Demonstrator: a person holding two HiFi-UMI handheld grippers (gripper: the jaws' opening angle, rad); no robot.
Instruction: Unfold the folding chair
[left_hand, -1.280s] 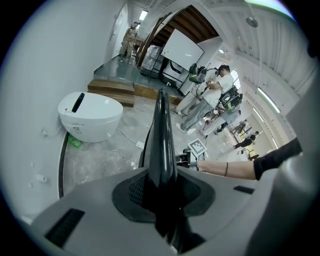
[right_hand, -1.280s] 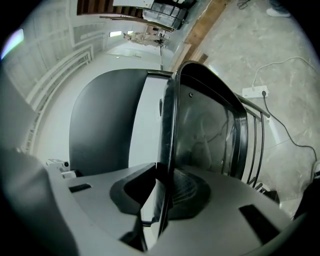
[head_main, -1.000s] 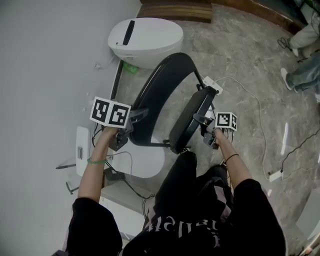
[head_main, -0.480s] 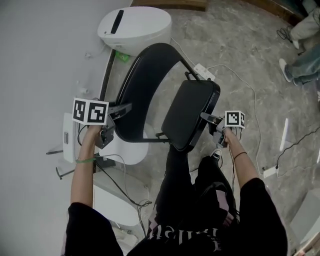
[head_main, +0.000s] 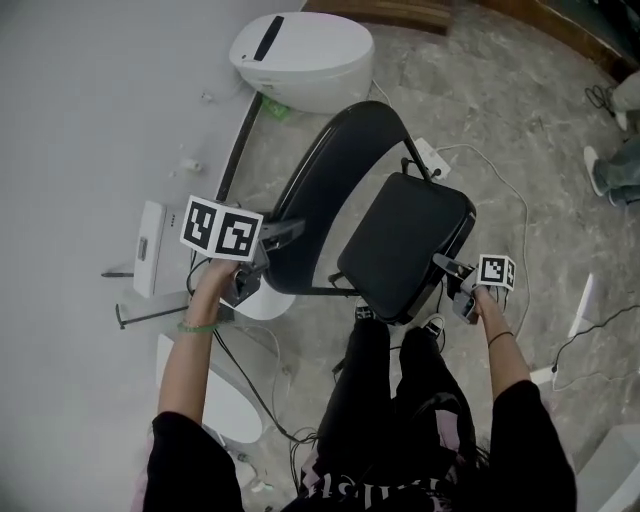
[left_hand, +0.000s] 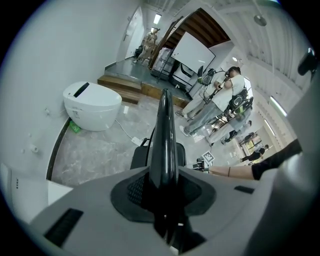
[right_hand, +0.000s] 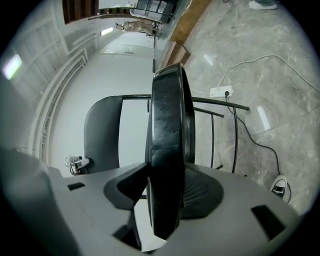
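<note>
Folding chair (head_main: 300, 235) stands on the marble floor (head_main: 510, 130), close to the floor's edge along the white wall (head_main: 90, 120) & just below the white toilet (head_main: 300, 60) in the head view. A white power strip (head_main: 428, 157) w/ its cable lies on the floor right behind the chair.

My left hand-held gripper (head_main: 285, 232) is clenched on the side edge of the black backrest (left_hand: 164, 125). In the left gripper view the rim runs straight up from between the jaws, both pads tight on it.

My right hand-held gripper (head_main: 447, 266) is at the opposite side, at the outer edge of the black seat (head_main: 405, 245). Its jaws have just been opening. The seat's edge sits between them in the right gripper view, w/ a gap showing beside one pad, so I'd call it released, not gripping.

Seat is angled away from the backrest, its top face up toward the head cam, thin metal frame bars (right_hand: 222, 102) visible behind it. My legs are directly below the seat's front edge in the head view.
</note>
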